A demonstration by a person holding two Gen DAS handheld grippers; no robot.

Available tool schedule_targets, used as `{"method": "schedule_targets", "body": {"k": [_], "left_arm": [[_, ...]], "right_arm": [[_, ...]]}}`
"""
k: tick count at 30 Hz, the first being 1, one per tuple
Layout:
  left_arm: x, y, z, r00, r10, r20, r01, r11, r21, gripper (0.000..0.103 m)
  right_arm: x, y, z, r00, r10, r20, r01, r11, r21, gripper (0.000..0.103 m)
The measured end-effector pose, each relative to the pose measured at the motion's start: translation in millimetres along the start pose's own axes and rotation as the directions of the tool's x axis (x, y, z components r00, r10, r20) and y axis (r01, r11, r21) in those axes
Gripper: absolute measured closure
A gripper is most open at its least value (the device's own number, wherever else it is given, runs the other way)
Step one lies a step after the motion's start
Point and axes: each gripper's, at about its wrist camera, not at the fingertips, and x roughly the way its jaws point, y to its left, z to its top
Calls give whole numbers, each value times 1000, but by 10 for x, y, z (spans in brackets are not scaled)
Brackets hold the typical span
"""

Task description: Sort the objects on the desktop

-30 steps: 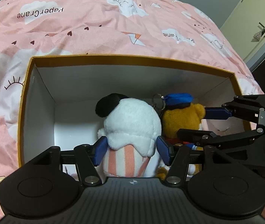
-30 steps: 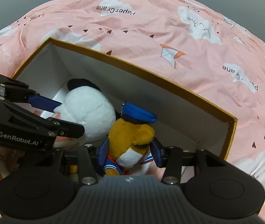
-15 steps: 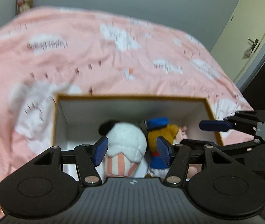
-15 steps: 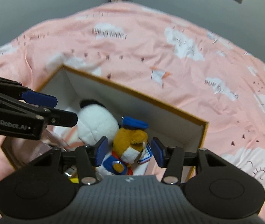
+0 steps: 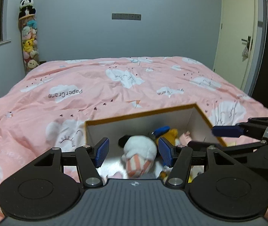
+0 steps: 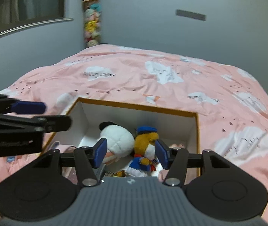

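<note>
Left wrist: both tongs (image 5: 133,151) (image 6: 130,152) tilt down over the box (image 5: 139,114), empty, right pair opening.

The quilt (image 5: 100,86) is showing as soft printed cloth, matt and creased, filling the view from nine to three o'clock. The box (image 6: 139,121) is looking like smooth matt card, white inside. The white plush (image 6: 117,139) and the duck plush (image 6: 145,150) are reading as fuzzy fabric. The left gripper (image 5: 133,151) is showing matt black plastic with ribbed blue pads (image 5: 101,150) and shiny metal screws; the right gripper (image 6: 130,152) is looking alike. At one o'clock the door (image 5: 233,35) is looking smooth, faintly glossy.
</note>
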Motion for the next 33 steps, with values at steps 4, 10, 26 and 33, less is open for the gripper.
{"method": "schedule_targets", "body": {"k": [4, 10, 26, 33], "left_arm": [[-31, 85, -170, 1000, 7, -27, -7, 1000, -14, 35], [36, 260, -385, 996, 17, -91, -23, 997, -74, 35], [163, 404, -520, 986, -9, -165, -13, 991, -136, 34], [241, 321, -527, 981, 1, -195, -24, 993, -116, 33]], "right_arm": [[10, 85, -184, 998, -63, 10, 63, 996, 66, 44], [94, 151, -385, 998, -60, -36, 64, 988, 139, 42], [260, 300, -485, 995, -50, -87, 61, 991, 118, 41], [276, 291, -511, 995, -39, -96, 51, 991, 128, 41]]}}
